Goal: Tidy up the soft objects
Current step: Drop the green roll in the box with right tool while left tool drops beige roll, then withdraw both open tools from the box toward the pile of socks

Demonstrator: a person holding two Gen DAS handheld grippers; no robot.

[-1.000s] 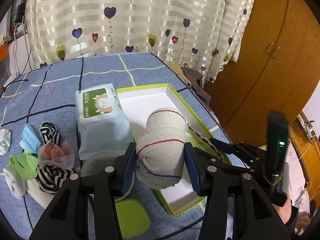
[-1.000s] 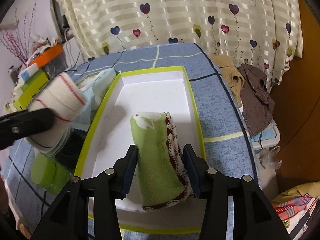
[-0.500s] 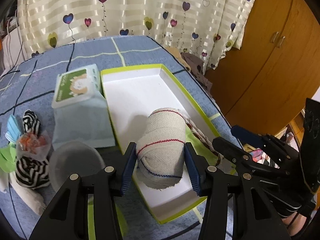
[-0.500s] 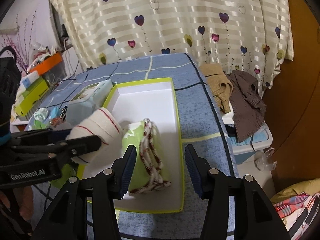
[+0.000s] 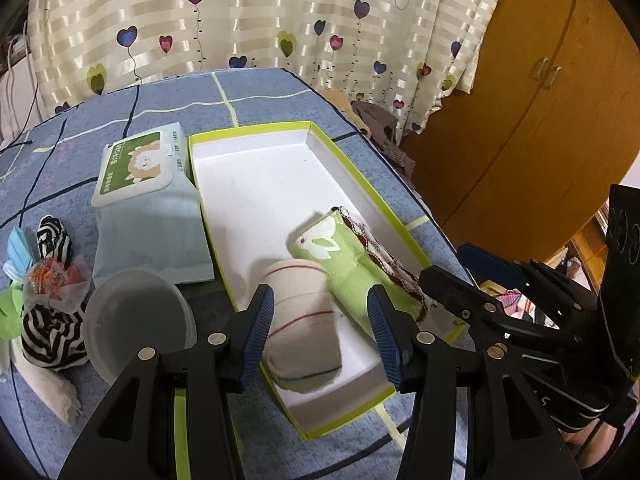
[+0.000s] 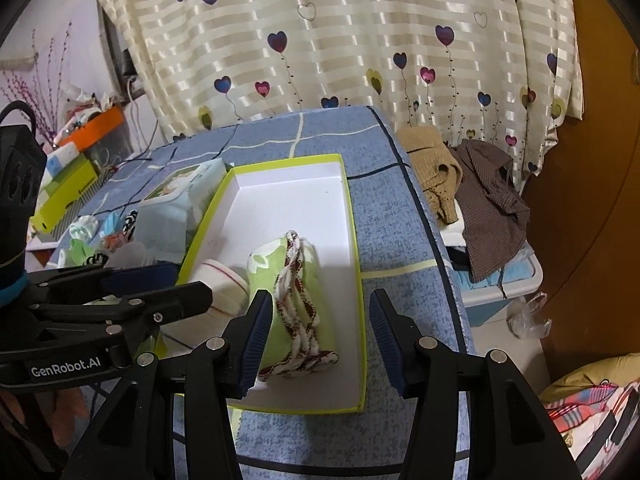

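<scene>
Lying lengthwise in box (image 5: 348, 168): green roll (image 5: 344, 264).

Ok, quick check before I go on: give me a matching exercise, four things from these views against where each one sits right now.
Things:
1. beige rolled cloth
2. green rolled towel
3. wet wipes pack
4. clear plastic bowl

Places:
A. on the blue tablecloth, flat against the box's outer left wall
B. in the box, between the open left gripper's fingers
C. outside the box, by the striped socks
D. in the box, along its right wall

Pairs: 1-B, 2-D, 3-A, 4-C
</scene>
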